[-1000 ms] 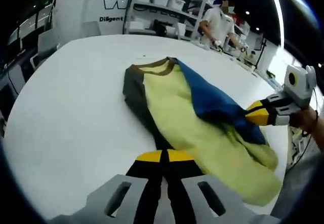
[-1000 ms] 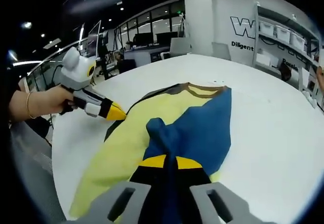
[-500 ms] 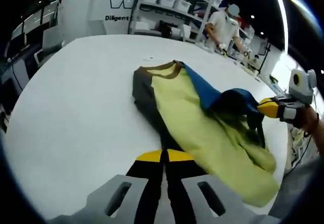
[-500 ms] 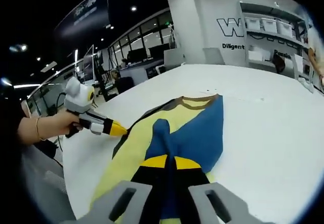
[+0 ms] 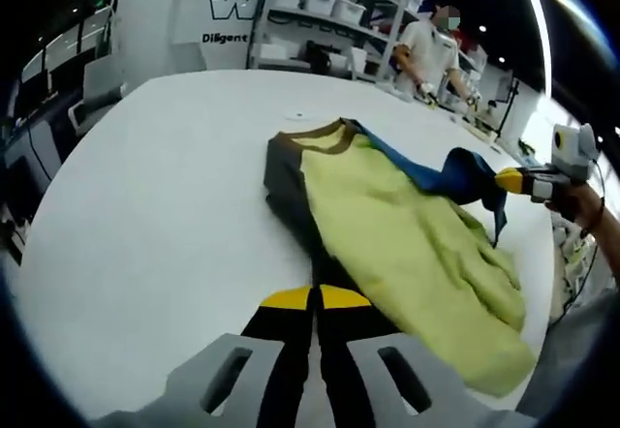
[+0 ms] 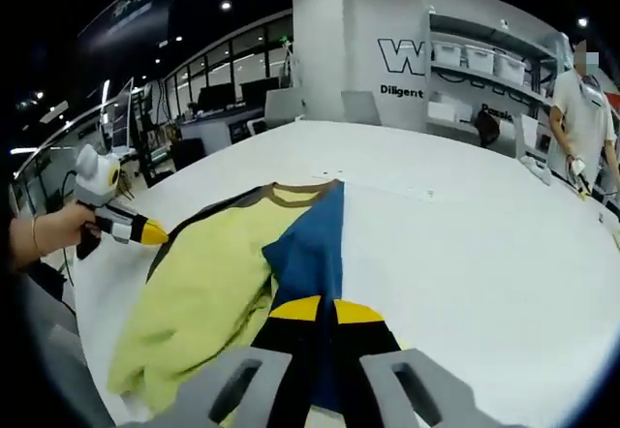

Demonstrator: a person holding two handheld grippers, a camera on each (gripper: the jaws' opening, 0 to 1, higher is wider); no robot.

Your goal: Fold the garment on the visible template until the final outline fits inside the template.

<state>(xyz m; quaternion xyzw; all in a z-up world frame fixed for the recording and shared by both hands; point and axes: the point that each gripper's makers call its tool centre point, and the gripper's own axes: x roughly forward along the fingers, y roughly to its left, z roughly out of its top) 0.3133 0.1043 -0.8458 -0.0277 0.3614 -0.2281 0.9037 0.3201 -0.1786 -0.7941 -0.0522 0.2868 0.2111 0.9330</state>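
A garment with a yellow-green body [image 5: 397, 225], brown collar [image 5: 315, 136], dark grey sleeve [image 5: 286, 191] and blue sleeve [image 5: 455, 171] lies on the white table [image 5: 145, 215]. My left gripper [image 5: 310, 297] is shut at the near end of the dark sleeve edge. The right gripper view shows that left gripper [image 6: 155, 234] at the garment's left side. My right gripper [image 6: 317, 309] is shut on the blue sleeve [image 6: 310, 244] and holds it raised off the yellow body [image 6: 213, 283]. From the left gripper view, the right gripper [image 5: 506, 180] hangs over the table's right side.
Shelves with white bins [image 5: 320, 2] and a person in a white shirt [image 6: 581, 99] stand beyond the table's far edge. The table [image 6: 465, 254] stretches wide and bare to the right of the garment. Small marks [image 5: 295, 115] lie near the collar.
My right gripper has lifted the blue sleeve off the yellow body and carried it outward to the right. The left gripper has stayed on the dark sleeve edge.
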